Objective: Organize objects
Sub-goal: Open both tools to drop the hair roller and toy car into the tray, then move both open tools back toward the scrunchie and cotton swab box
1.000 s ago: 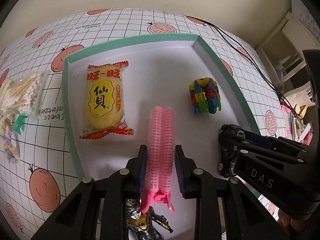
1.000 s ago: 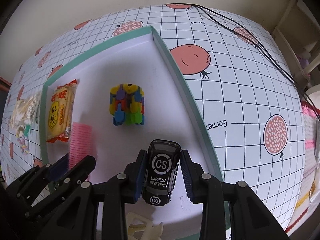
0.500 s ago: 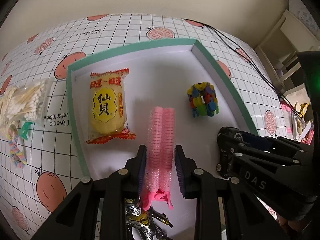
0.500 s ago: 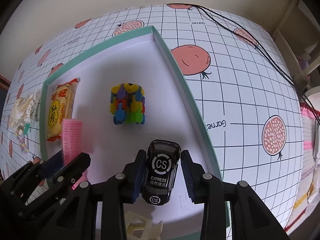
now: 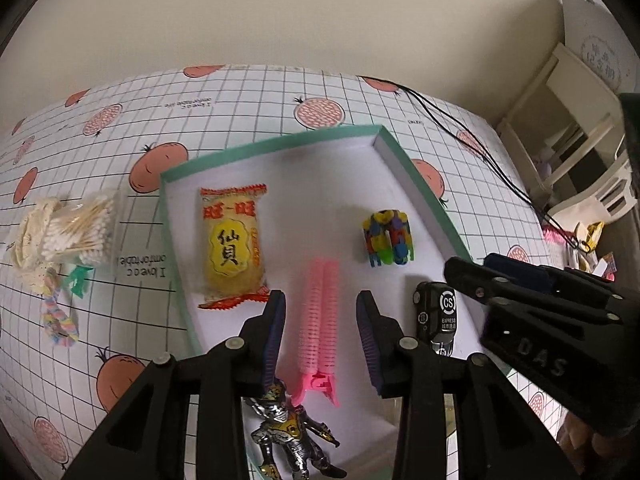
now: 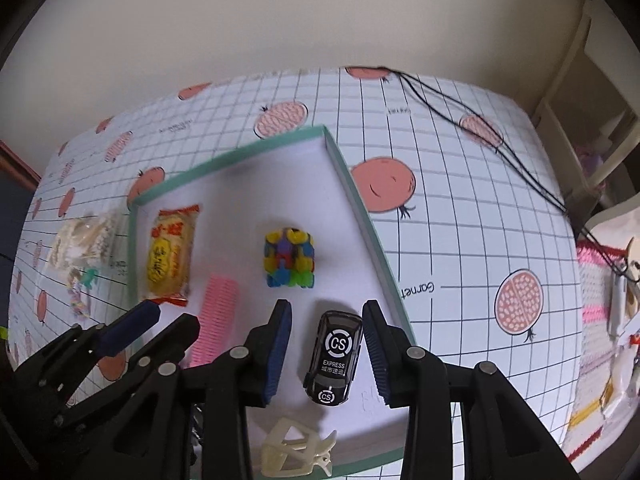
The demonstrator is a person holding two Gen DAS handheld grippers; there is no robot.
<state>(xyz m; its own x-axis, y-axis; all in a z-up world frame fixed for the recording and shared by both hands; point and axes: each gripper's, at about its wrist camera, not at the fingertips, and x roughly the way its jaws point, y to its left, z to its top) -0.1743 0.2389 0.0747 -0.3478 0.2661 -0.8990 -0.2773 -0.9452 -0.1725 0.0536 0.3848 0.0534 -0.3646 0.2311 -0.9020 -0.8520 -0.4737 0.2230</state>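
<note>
A checked tablecloth (image 5: 248, 92) printed with pink fruit covers the table, with a plain cream wall behind it and pale shelving off to the right.

From my left gripper's (image 5: 320, 334) camera, a shallow white tray with a green rim (image 5: 424, 188) lies on the cloth. My left jaws stand apart, one on each side of the pink hair clip (image 5: 319, 316), which lies flat on the tray floor with a gap on both sides. A yellow snack packet (image 5: 233, 247) lies to its left, a block of coloured puzzle pieces (image 5: 387, 243) to its right. A small armoured toy figure (image 5: 290, 432) lies just below the clip's handle. Outside the tray, on the left, are a bag of cotton swabs (image 5: 76, 227), a small green clip (image 5: 78, 280) and a pastel hair tie (image 5: 58, 316). My right gripper (image 5: 540, 320) reaches in from the right, over the black toy car (image 5: 438, 318).

From my right gripper's (image 6: 326, 354) camera, the jaws are also apart, with the toy car (image 6: 334, 358) resting on the tray floor between them; it sits nearer the right finger, though I cannot tell whether they touch. A cream claw clip (image 6: 294, 452) lies near the tray's (image 6: 362, 208) front edge. Black cables (image 5: 460, 128) cross the cloth's far right corner.
</note>
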